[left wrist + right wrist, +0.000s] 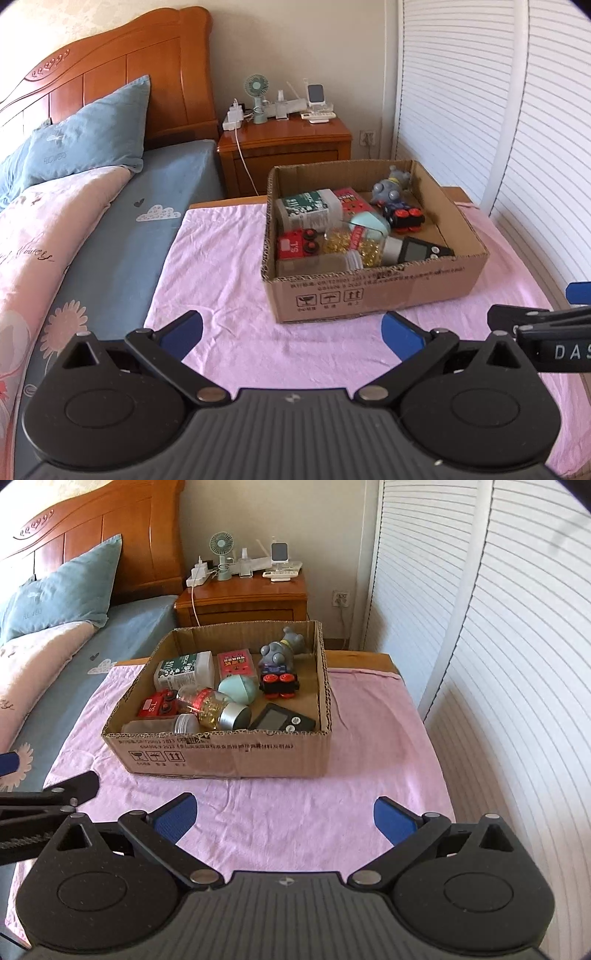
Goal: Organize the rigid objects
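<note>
Fingers [173,821] spread, empty, left gripper [44,805] cropped

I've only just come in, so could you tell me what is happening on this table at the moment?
A person is tidying small items into a cardboard box on a pink cloth. The box already holds a red toy car, a jar of yellow capsules, a grey figure, a black device and more. The left gripper and right gripper both hang open and empty in front of the box, touching nothing. No loose items show on the cloth.
</note>
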{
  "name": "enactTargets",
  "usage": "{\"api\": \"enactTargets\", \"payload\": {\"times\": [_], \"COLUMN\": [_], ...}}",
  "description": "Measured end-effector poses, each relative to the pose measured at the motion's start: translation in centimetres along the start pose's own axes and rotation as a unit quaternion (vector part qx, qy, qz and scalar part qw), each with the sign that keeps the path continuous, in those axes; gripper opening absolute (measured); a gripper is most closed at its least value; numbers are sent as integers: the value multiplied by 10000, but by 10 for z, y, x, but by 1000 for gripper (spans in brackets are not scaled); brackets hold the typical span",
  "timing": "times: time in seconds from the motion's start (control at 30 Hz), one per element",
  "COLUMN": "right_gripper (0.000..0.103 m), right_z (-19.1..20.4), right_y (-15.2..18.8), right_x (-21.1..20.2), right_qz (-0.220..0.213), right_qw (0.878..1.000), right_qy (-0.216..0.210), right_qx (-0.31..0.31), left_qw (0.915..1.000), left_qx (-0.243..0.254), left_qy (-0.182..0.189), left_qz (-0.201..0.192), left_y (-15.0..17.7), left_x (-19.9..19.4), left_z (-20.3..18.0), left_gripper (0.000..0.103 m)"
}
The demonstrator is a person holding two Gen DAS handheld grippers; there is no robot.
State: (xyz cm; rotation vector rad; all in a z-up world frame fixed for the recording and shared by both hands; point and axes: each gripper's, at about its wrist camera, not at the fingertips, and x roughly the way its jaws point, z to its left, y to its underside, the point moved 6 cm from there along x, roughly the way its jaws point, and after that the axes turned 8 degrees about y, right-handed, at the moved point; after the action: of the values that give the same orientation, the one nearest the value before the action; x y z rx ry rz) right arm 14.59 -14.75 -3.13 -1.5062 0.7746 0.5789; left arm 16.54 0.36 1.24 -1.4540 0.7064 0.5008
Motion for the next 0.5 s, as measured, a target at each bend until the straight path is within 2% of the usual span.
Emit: {"api": "enactTargets", "payload": {"times": [0.5], "right_gripper": [103], "right_z": [-4], "right_y": [1], "right_x": [-6], "right_qz": [-68], "right_qw": [9999], "right_qy": [-28], "right_qx": [118], "left_qw": [10000], "left_qx": [31], "left_qy": [-16], "left_qz": [-48], "left_y": [-2], "left_x": [-7], "left_z": [-4], "left_gripper": [102]}}
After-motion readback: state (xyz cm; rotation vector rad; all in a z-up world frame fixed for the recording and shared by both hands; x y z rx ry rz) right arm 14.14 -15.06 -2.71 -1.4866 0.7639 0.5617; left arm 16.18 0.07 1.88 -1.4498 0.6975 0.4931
